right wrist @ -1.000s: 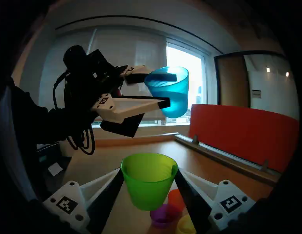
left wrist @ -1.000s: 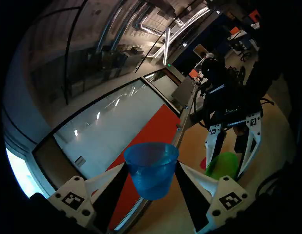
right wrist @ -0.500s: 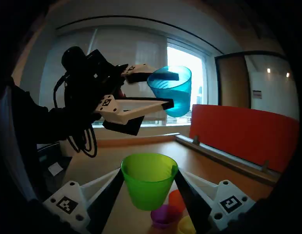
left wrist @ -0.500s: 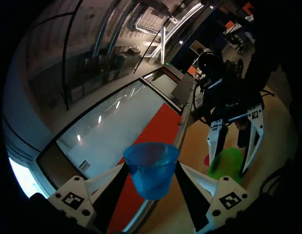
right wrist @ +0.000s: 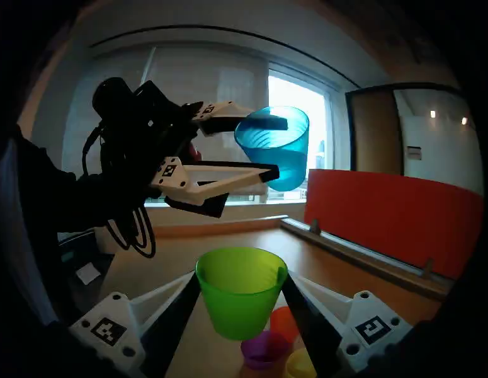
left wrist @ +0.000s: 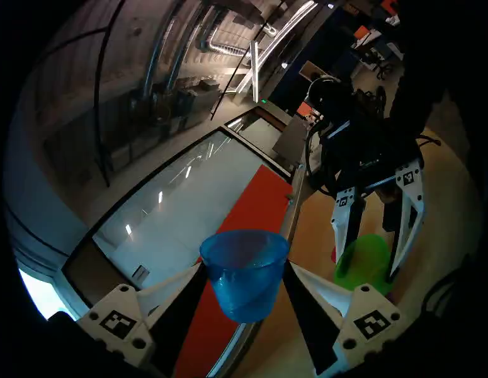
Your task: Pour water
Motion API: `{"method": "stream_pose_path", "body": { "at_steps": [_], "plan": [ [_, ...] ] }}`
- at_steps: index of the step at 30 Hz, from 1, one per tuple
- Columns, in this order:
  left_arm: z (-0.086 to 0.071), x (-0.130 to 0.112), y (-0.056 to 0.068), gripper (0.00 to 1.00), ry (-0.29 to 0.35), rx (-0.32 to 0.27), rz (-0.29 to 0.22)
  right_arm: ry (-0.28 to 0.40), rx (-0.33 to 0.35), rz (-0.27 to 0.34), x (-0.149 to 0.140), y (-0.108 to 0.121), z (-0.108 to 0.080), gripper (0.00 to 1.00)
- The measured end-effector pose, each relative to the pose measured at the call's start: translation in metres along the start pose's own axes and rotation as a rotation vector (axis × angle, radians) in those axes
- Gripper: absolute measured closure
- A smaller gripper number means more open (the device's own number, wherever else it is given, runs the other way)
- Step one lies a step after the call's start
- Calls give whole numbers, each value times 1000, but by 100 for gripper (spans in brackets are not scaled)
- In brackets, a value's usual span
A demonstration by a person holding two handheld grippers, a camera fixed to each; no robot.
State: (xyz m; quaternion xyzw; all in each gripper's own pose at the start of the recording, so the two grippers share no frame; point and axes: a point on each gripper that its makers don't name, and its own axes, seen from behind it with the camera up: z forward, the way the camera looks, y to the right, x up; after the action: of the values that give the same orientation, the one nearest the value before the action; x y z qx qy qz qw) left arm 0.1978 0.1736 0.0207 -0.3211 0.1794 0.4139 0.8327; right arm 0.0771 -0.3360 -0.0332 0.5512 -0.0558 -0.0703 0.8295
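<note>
left gripper point(left wrist: 244, 286) grasps tilted blue cup point(left wrist: 245, 264), raised | right gripper point(right wrist: 241, 302) grasps upright green cup point(right wrist: 240, 283), nearer | purple cup point(right wrist: 264, 349), orange cup point(right wrist: 283, 320), yellow cup point(right wrist: 300, 364) on table point(right wrist: 174, 264) just beside green cup

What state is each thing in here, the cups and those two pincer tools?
blue cup, gripped, raised, slightly tilted, seems partly full of water.
green cup, gripped, upright, no water visible inside.
left gripper, shut on the blue cup.
right gripper, shut on the green cup.
purple cup, standing upright on the table.
</note>
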Motion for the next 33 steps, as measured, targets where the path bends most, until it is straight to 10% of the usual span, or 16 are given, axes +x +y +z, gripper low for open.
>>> {"method": "stream_pose_path", "body": {
  "at_steps": [33],
  "plan": [
    [-3, 14, -7, 17, 20, 11, 105, 6, -16, -6, 7, 5, 1, 9]
  ]
}}
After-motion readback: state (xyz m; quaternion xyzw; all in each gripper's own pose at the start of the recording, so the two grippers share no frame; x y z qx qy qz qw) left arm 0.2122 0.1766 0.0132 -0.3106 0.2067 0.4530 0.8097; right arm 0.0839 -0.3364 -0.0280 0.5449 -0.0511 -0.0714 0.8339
